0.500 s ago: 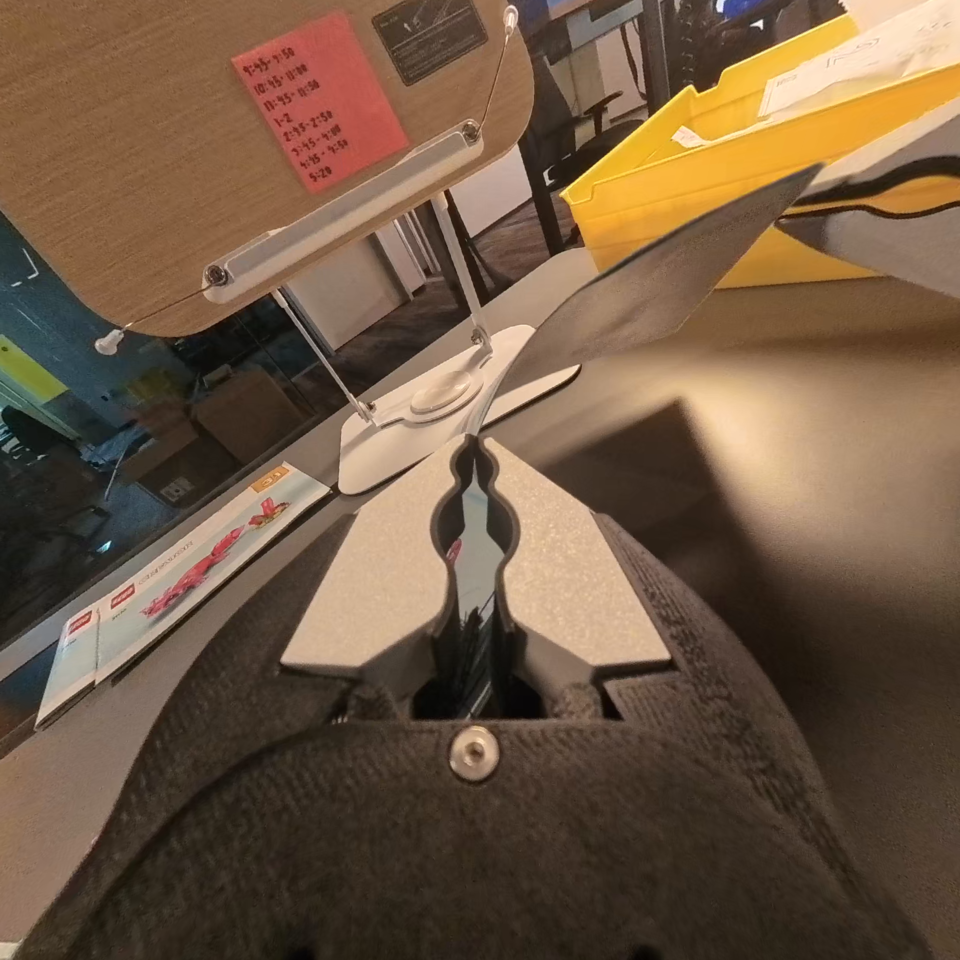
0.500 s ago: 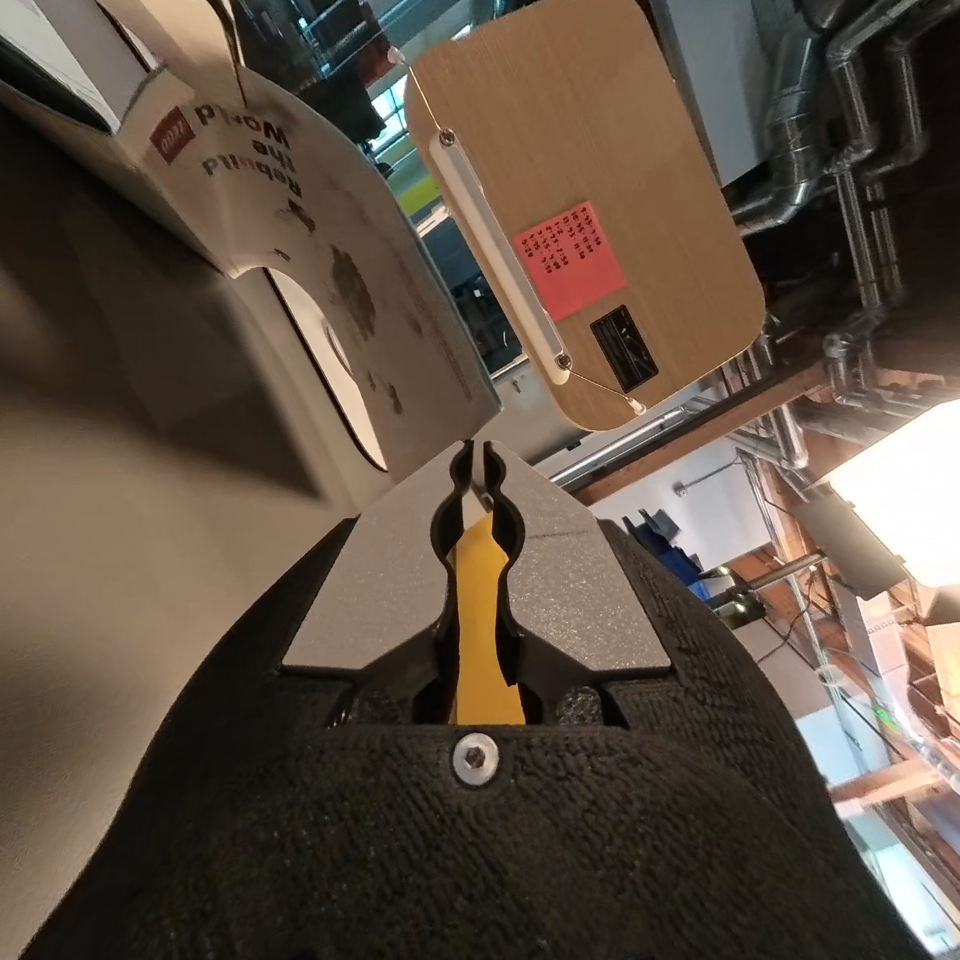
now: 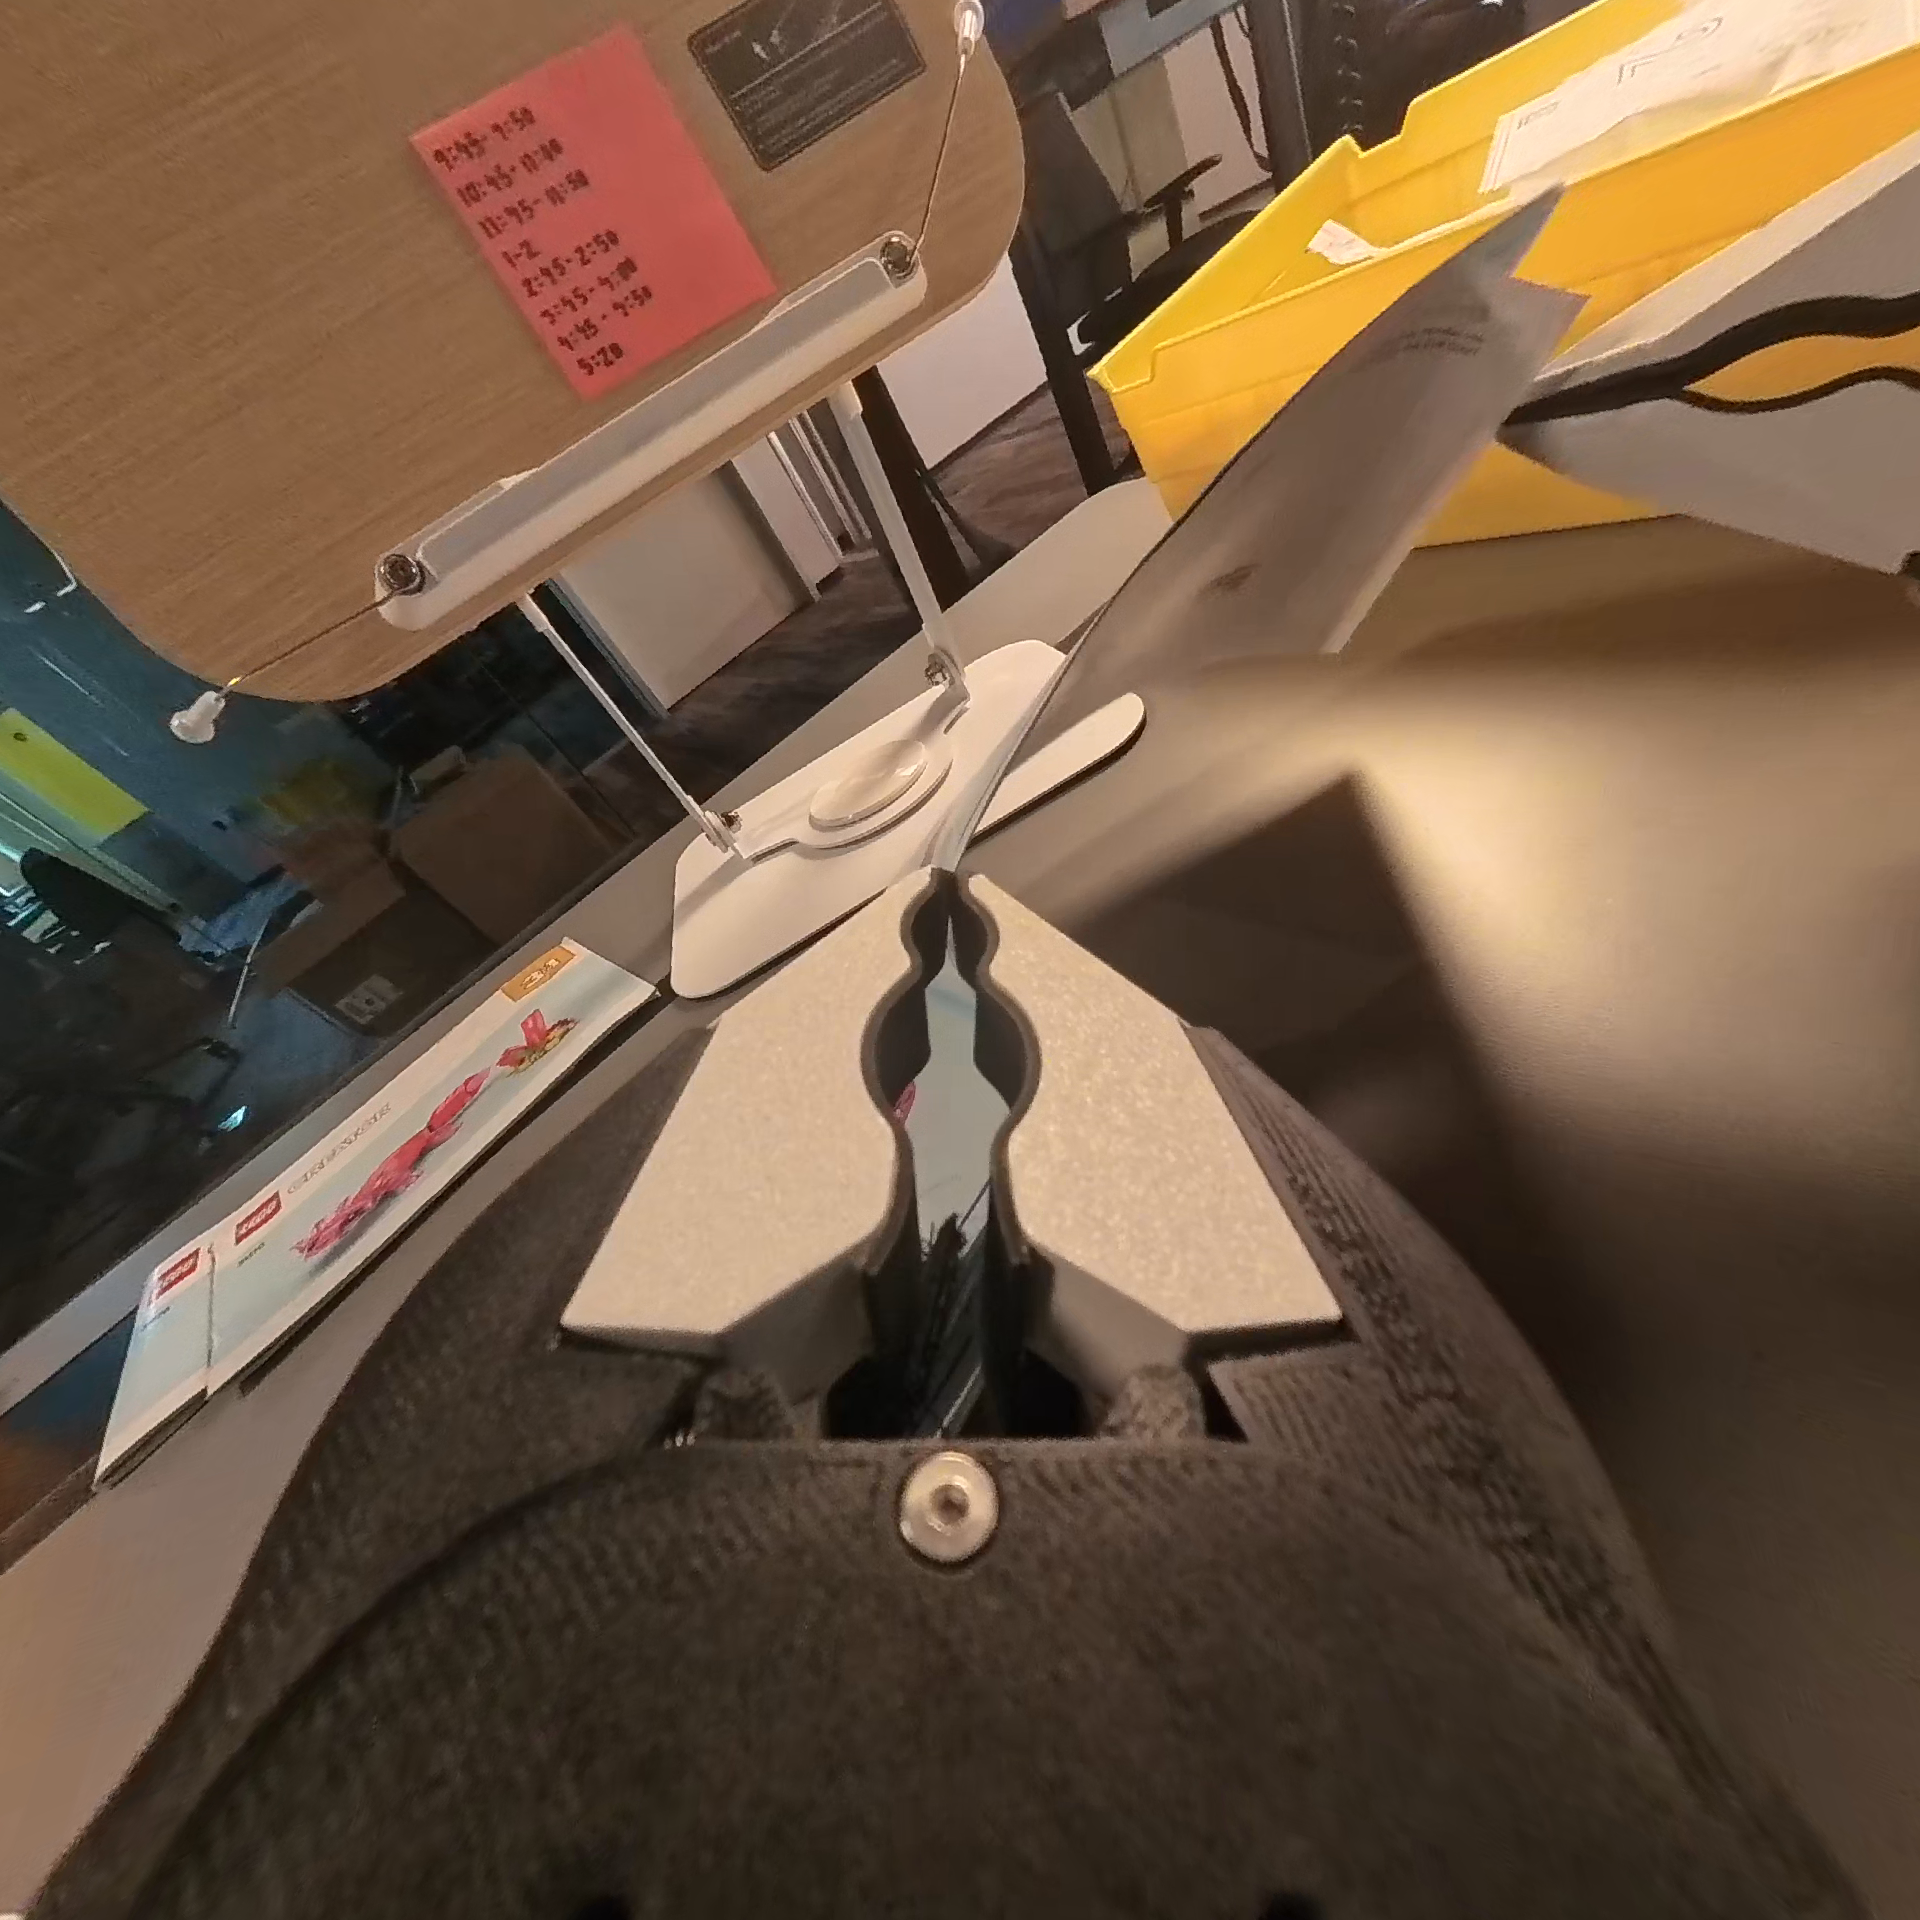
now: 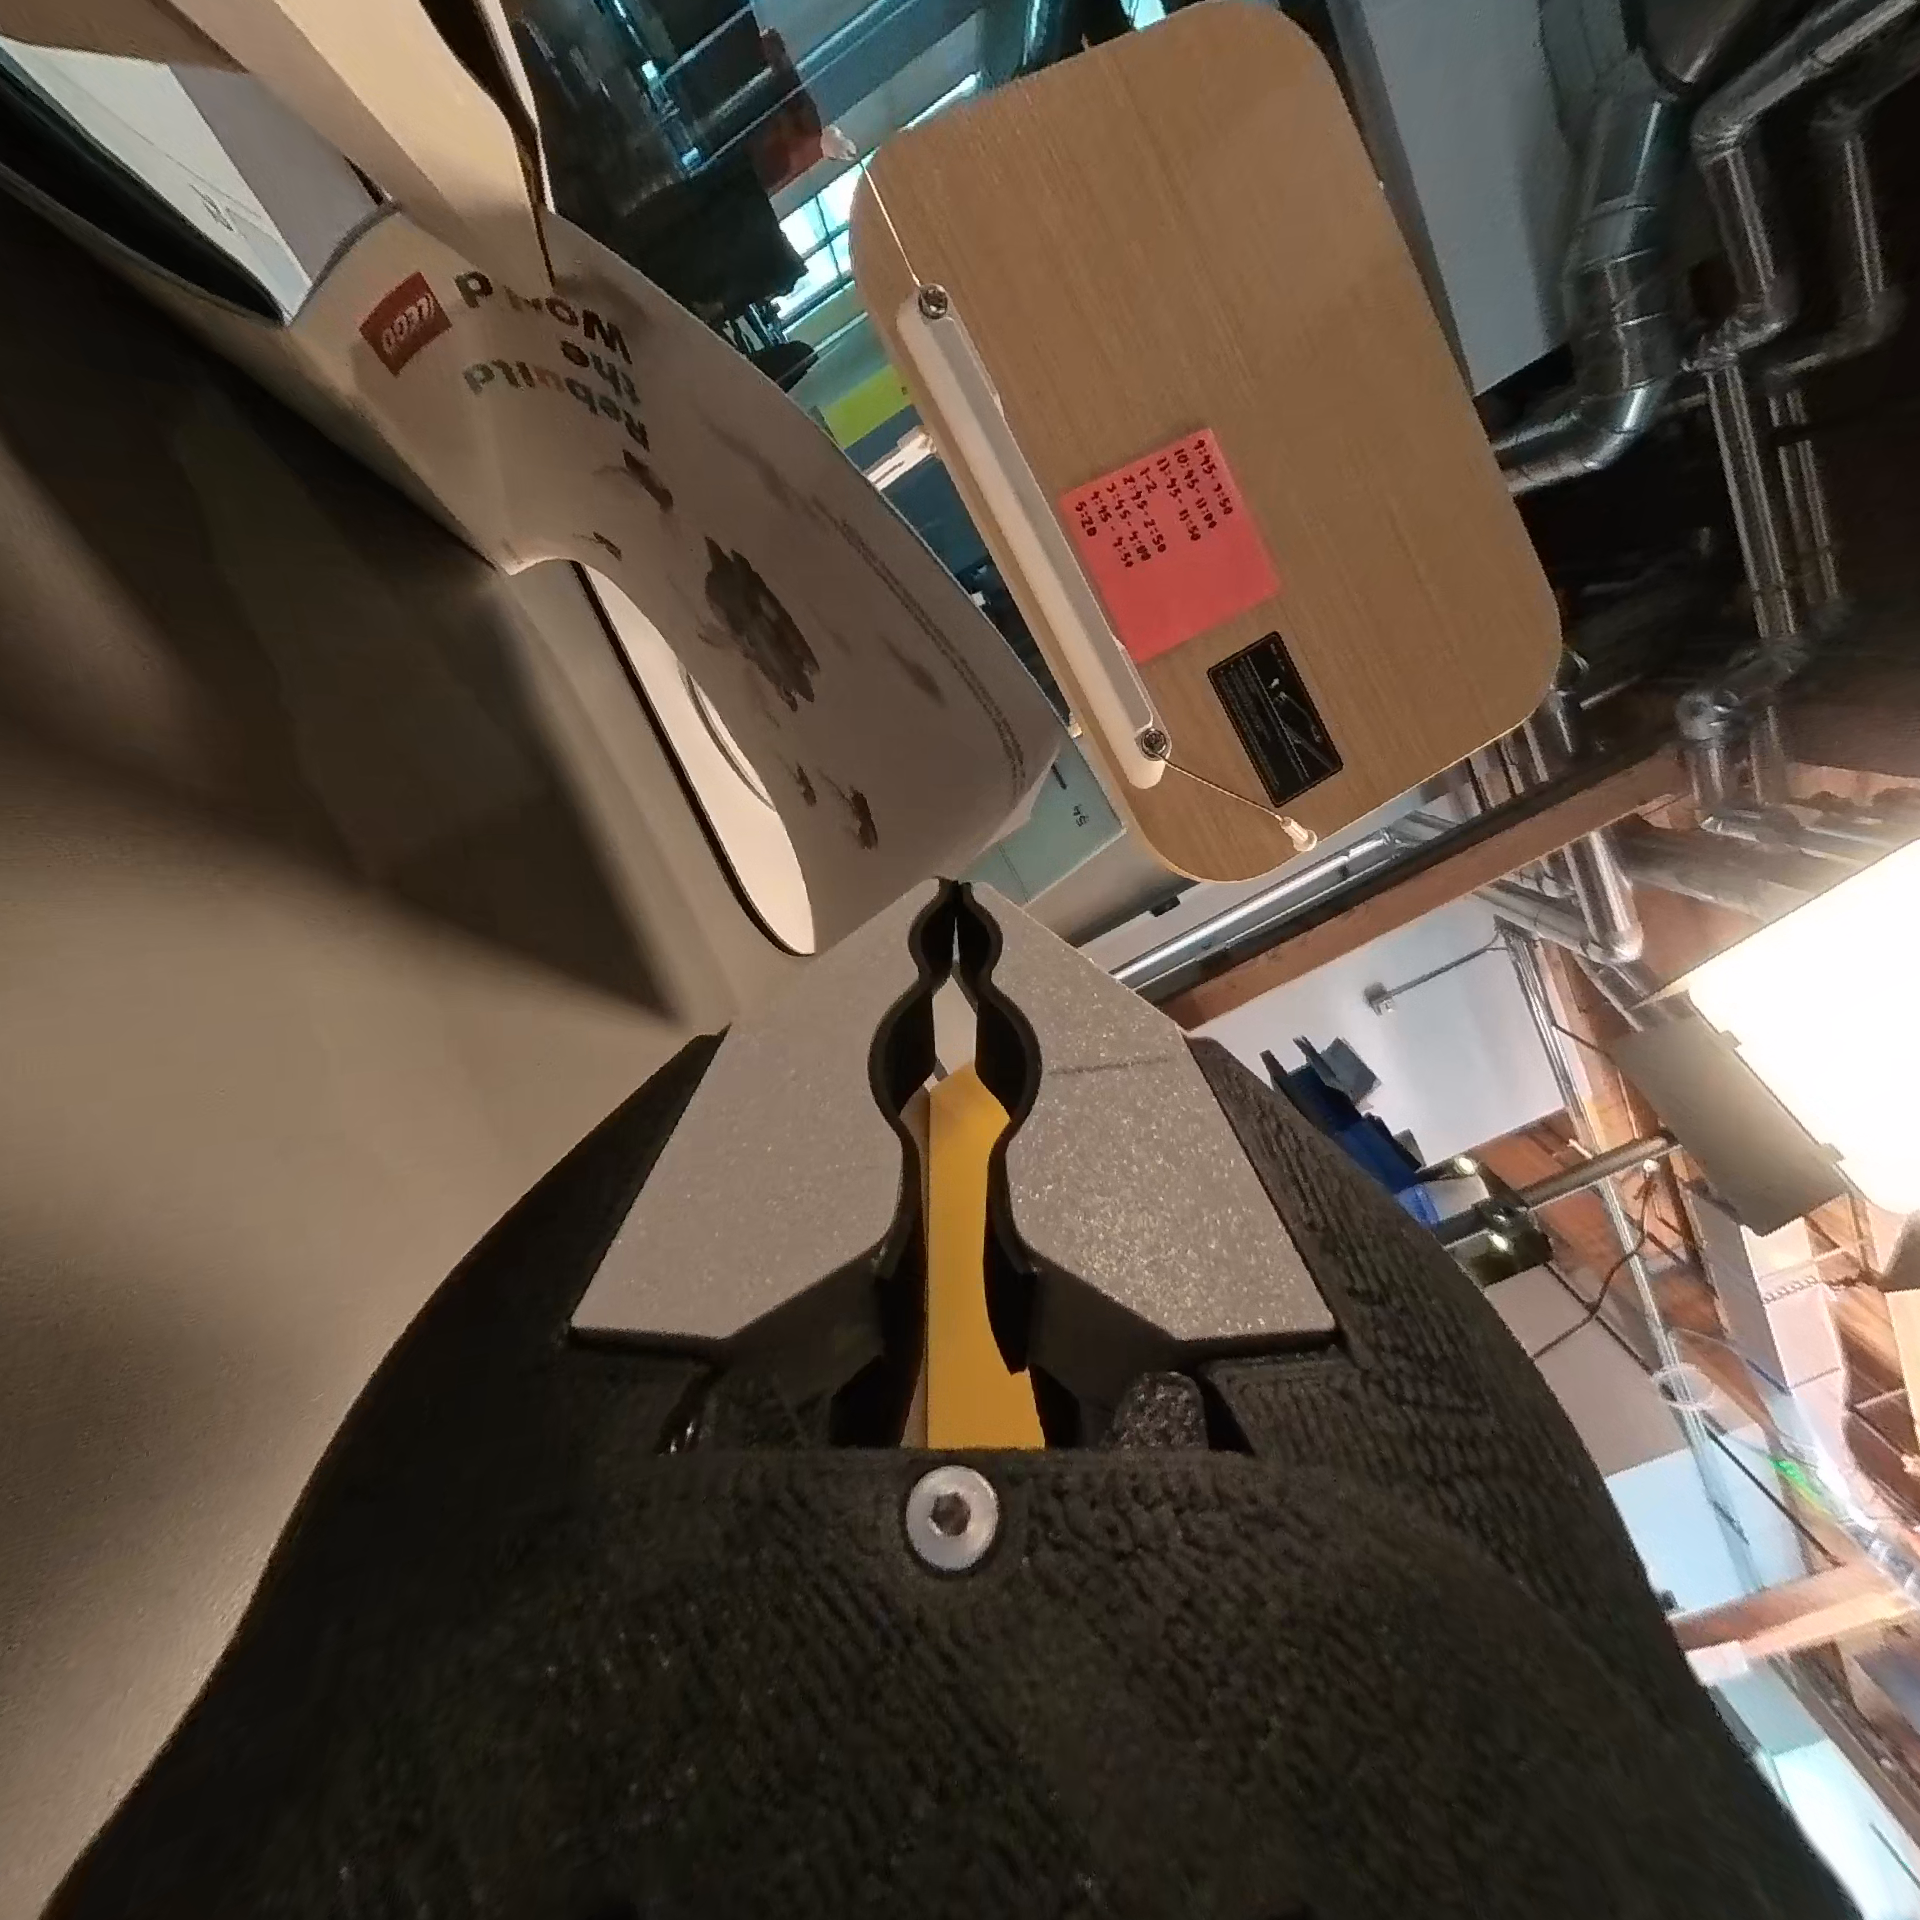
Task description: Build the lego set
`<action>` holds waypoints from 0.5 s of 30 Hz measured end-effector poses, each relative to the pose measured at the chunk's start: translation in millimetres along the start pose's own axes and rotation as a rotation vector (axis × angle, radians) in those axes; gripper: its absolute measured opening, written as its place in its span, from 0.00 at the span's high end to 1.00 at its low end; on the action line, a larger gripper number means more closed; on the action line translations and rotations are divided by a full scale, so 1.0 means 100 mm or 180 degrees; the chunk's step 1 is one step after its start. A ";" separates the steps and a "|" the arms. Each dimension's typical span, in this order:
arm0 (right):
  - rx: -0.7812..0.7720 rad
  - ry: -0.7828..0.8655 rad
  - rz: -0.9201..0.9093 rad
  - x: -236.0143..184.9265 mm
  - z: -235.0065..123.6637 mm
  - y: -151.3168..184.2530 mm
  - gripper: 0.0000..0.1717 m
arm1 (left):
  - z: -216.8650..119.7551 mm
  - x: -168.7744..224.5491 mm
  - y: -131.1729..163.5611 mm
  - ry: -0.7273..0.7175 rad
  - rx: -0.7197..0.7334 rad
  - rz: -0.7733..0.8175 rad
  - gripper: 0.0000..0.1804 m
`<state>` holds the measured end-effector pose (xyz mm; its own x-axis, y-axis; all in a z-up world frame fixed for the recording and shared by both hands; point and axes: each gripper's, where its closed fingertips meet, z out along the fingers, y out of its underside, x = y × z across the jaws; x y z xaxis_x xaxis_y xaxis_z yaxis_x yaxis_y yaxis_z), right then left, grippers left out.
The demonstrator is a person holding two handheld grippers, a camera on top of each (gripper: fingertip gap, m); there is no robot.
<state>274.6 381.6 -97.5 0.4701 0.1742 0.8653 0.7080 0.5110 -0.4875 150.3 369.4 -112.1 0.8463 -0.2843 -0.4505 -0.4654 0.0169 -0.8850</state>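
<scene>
The grey worktop (image 3: 1558, 831) carries one wooden book stand (image 3: 312, 312) on a white base and one yellow bin (image 3: 1299, 343). Two printed booklets show: one lies flat by the worktop's edge (image 3: 343, 1174), the other, pale with dark printed figures, hangs above the worktop (image 4: 727, 582). The left tool (image 3: 951, 883) is clenched on its thin edge; the right tool (image 4: 954, 888) pinches its lower corner.

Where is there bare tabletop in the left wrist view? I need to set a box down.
Bare grey tabletop lies right of the white stand base, below the yellow bin. The left edge is crowded by the flat booklet.
</scene>
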 end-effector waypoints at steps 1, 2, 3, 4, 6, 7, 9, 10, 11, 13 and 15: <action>-0.0005 0.0005 0.0021 0.00 0.00 0.01 1.00 | 0.00 0.00 0.00 -0.0003 0.0001 -0.0005 1.00; -0.0010 0.0005 0.0068 0.01 0.01 0.01 1.00 | 0.00 0.00 0.00 -0.0004 0.0001 -0.0010 1.00; -0.0022 -0.0007 0.0141 0.01 0.01 0.02 0.99 | 0.00 0.00 0.00 -0.0005 -0.0001 -0.0013 1.00; -0.0043 -0.0032 0.0229 0.01 0.02 0.04 0.96 | 0.00 -0.01 0.00 -0.0008 -0.0003 -0.0015 1.00; -0.0074 -0.0037 0.0386 0.03 0.03 0.07 0.90 | 0.00 -0.01 0.00 -0.0012 -0.0004 -0.0017 1.00; -0.0072 -0.0013 0.0441 0.06 0.03 0.07 0.87 | 0.00 -0.01 0.00 -0.0011 -0.0005 -0.0018 1.00; -0.0052 0.0003 0.0497 0.08 0.03 0.07 0.86 | 0.00 -0.01 0.00 -0.0013 -0.0005 -0.0022 1.00; -0.0041 0.0018 0.0479 0.08 0.02 0.06 0.86 | 0.00 -0.01 0.00 -0.0019 -0.0006 -0.0026 1.00; -0.0021 0.0021 0.0448 0.08 0.02 0.05 0.85 | 0.00 -0.02 0.00 -0.0022 -0.0006 -0.0034 1.00; 0.0042 -0.0096 0.0378 0.02 0.01 0.01 0.85 | 0.00 -0.03 0.01 -0.0033 -0.0007 -0.0060 1.00; 0.0152 -0.0306 0.0321 -0.10 0.00 -0.03 0.80 | 0.00 -0.05 0.01 -0.0054 -0.0011 -0.0107 1.00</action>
<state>267.6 378.4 -104.1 0.4833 0.3051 0.8206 0.6327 0.5260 -0.5683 145.7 370.8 -110.8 0.8657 -0.2683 -0.4225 -0.4375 0.0045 -0.8992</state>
